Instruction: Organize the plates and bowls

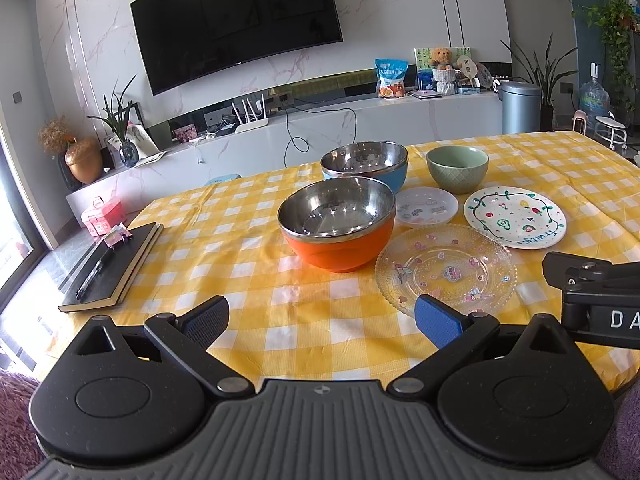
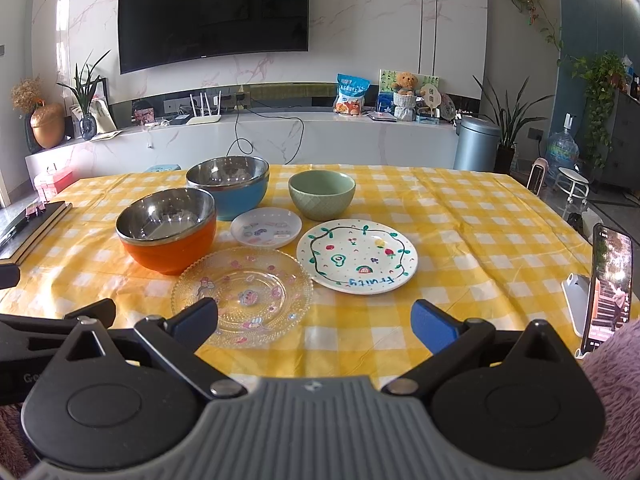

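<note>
On the yellow checked tablecloth point(image 1: 248, 264) stand an orange steel-lined bowl point(image 1: 337, 227), a blue steel-lined bowl point(image 1: 365, 167) behind it and a green ceramic bowl point(image 1: 457, 169). In front lie a clear glass plate point(image 1: 445, 269), a small white plate point(image 1: 426, 205) and a painted "Fruity" plate point(image 1: 515, 217). My left gripper point(image 1: 322, 318) is open and empty, near the table's front edge. My right gripper point(image 2: 314, 322) is open and empty, with the glass plate point(image 2: 242, 294) just ahead on the left. The orange bowl point(image 2: 167, 229), blue bowl point(image 2: 229, 190), green bowl point(image 2: 322, 194), small plate point(image 2: 266, 227) and "Fruity" plate point(image 2: 357, 256) lie beyond.
A black notebook with a pen point(image 1: 110, 268) lies at the table's left. A phone on a stand point(image 2: 606, 288) is at the right edge. Part of the right tool point(image 1: 596, 292) shows at the right of the left wrist view.
</note>
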